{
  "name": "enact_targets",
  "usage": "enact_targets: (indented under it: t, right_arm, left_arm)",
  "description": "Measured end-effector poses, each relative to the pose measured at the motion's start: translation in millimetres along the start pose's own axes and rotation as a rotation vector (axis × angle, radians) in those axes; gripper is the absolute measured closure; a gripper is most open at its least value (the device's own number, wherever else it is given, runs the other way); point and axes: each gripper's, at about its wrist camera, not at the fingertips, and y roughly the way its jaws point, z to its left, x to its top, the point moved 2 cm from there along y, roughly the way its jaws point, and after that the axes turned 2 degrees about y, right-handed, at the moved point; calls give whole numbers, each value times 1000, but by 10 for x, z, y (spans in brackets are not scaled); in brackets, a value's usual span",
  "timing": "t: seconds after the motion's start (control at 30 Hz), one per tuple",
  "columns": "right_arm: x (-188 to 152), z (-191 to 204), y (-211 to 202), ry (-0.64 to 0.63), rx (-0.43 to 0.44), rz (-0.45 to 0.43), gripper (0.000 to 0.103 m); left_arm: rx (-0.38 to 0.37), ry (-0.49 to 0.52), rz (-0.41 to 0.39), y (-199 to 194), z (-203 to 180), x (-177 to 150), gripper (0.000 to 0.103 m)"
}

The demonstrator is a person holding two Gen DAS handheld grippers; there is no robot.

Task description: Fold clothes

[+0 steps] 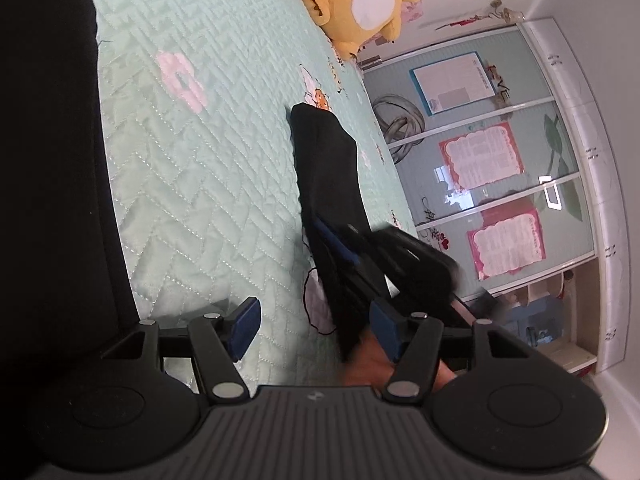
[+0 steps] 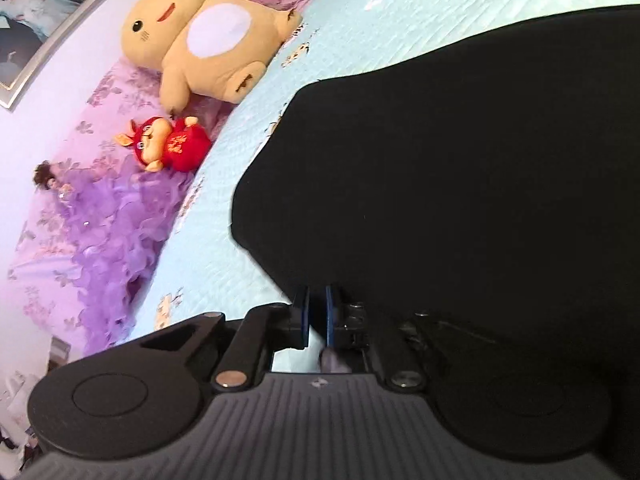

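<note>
A black garment lies on the mint quilted bedspread [image 1: 208,184]. In the left wrist view its main body [image 1: 48,152] fills the left side, and a lifted strip of it [image 1: 328,168] rises at the centre. My left gripper [image 1: 312,324] is open above the quilt, with nothing between its blue pads. The other gripper [image 1: 352,252] shows beyond it, blurred, holding the strip. In the right wrist view my right gripper [image 2: 318,316] is nearly shut, pads close on the edge of the black cloth [image 2: 460,180], which drapes over its right finger.
A yellow plush toy [image 2: 200,44] and a small red plush [image 2: 168,144] sit at the head of the bed, beside purple ruffled bedding [image 2: 104,232]. A white wardrobe with glass doors [image 1: 500,152] stands past the bed's edge.
</note>
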Motion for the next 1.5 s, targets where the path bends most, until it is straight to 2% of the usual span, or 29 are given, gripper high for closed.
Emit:
enact_targets:
  t: [0.07,0.1,0.2,0.27,0.33,0.37,0.47,0.5,0.6,0.7,0.77,0.83,0.87,0.93,1.03,1.1,1.17,1.23,1.3,1.37,1.4,1.43,1.47,1.5]
  right_arm:
    - [-57,-37,-356,7,6,-32,93]
    - [-73,-94,-599,13,-14,-76,92]
    - [-109,-386,-1310,86,-93,-209,91]
    - [-202,-643,-1768,152,-179,-263,89]
    - [-359,-888,-2129,204,-272,-259,90]
    - [-449,-1008,-2292,227,-320,-245,103]
    - [-562,-1166,-2717,288,-363,-270,100]
    - [-514,-1102,-2727,265,-370,-287,96]
    - [-232,-1051,-2730,176,-365,-323,95]
    - [116,-1001,-2476,125,-337,-314,90]
    - [301,-1078,-2330,113,-391,-292,89]
    - [344,-1405,-2379,137,-489,-227,90]
    - [326,-1509,-2429,150,-509,-200,103]
    - [176,-1558,-2603,165,-494,-160,103]
    - [-255,-1594,-3015,166,-532,-116,103]
    - [-427,-1588,-3321,190,-547,-110,103]
    - [-483,-1543,-3568,190,-586,-167,95]
    - [-466,-1566,-3910,194,-597,-286,91]
    - [-441,-1718,-4198,235,-587,-405,80]
    - [-506,-1993,-4385,286,-659,-442,77]
    - [-585,-2134,-4462,313,-691,-444,80]
    - [-701,-2256,-4538,340,-703,-444,94]
    - [-818,-2378,-4613,367,-714,-444,103]
    - [-904,-2448,-4673,386,-721,-452,103]
  left_arm:
    - [8,19,-3,4,-20,-23,40]
    - [13,29,-5,11,-38,-35,40]
    - [27,65,-12,18,-71,-77,39]
    - [33,94,-15,28,-105,-113,38]
    - [35,123,-17,36,-130,-154,37]
    - [38,137,-18,42,-139,-174,36]
    - [57,177,-30,70,-160,-231,36]
    - [63,186,-34,83,-164,-247,36]
    - [74,220,-41,121,-172,-278,36]
    - [84,255,-49,163,-184,-322,36]
    - [87,273,-51,184,-195,-341,35]
    - [87,278,-50,196,-195,-339,34]
    - [86,278,-49,202,-194,-334,34]
    - [81,273,-46,211,-185,-323,34]
    - [77,275,-41,218,-173,-318,34]
    - [76,280,-40,217,-175,-325,34]
    - [75,284,-40,219,-175,-325,34]
    - [76,286,-44,224,-178,-326,34]
    - [82,297,-48,231,-187,-344,34]
    - [89,312,-52,243,-199,-363,33]
    - [91,320,-53,248,-204,-373,33]
    - [92,325,-54,248,-204,-380,33]
    - [92,329,-55,250,-205,-383,33]
    - [92,332,-55,252,-205,-385,33]
